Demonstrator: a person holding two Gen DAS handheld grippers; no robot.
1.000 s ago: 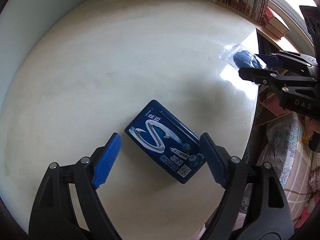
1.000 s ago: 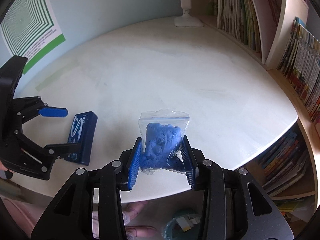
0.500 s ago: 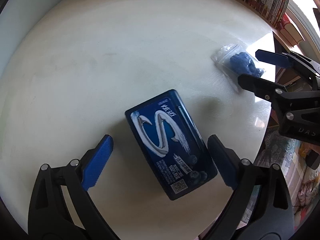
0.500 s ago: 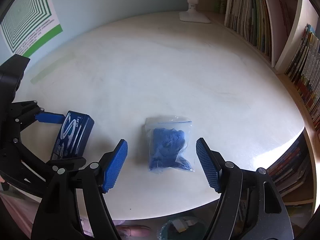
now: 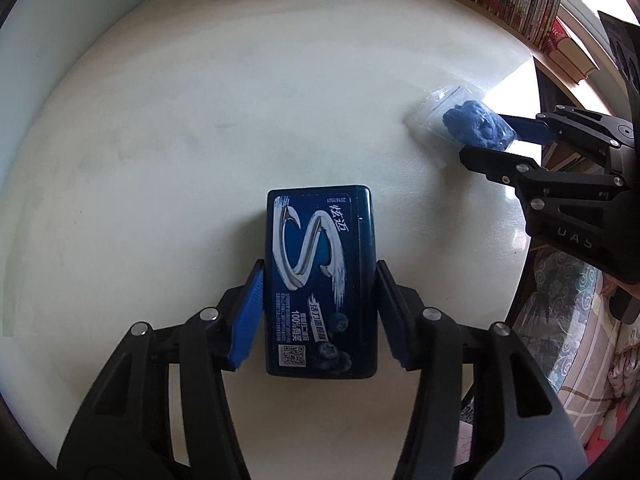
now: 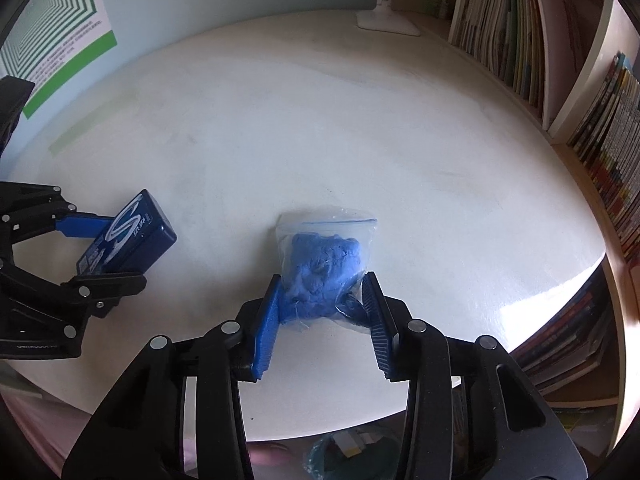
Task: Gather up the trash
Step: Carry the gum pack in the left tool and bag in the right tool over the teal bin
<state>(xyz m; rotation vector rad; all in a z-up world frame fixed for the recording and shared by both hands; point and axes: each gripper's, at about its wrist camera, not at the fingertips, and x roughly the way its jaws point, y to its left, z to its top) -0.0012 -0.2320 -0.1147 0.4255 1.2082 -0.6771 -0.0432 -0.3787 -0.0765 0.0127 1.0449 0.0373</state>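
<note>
We see two pieces of trash on the round white table (image 5: 200, 120), and each one sits between the fingers of a gripper.

The first is a dark blue rectangular gum box with a large silver "S" printed on its top (image 5: 320, 280). In the left wrist view it lies with its long side pointing away from the camera, and the left gripper (image 5: 320, 312) is closed on its two long sides: the blue pads (image 5: 249, 320) press the box on the left and on the right. In the right wrist view the far end of this box (image 6: 126, 240) looks raised a little from the table, but we cannot tell if the near end touches the surface.

The second is a small clear plastic zip bag filled with a crumpled blue lump (image 6: 324, 268). The right gripper (image 6: 322, 320) holds it at the lower part (the zip edge points away from the camera), and its blue ribbed pads squeeze the lump from both sides. The bag is near the table edge closest to us. In the left wrist view the same bag (image 5: 472, 124) is well apart from the box, to the right, with the black frame of the right gripper (image 5: 520, 144) around it.

Further out, a white lamp base (image 6: 386, 24) stands at the far side of the table. Shelves with many upright books (image 6: 492, 36) run along the right side, and a green and white patterned sheet (image 6: 52, 36) hangs on the pale wall at the left.
</note>
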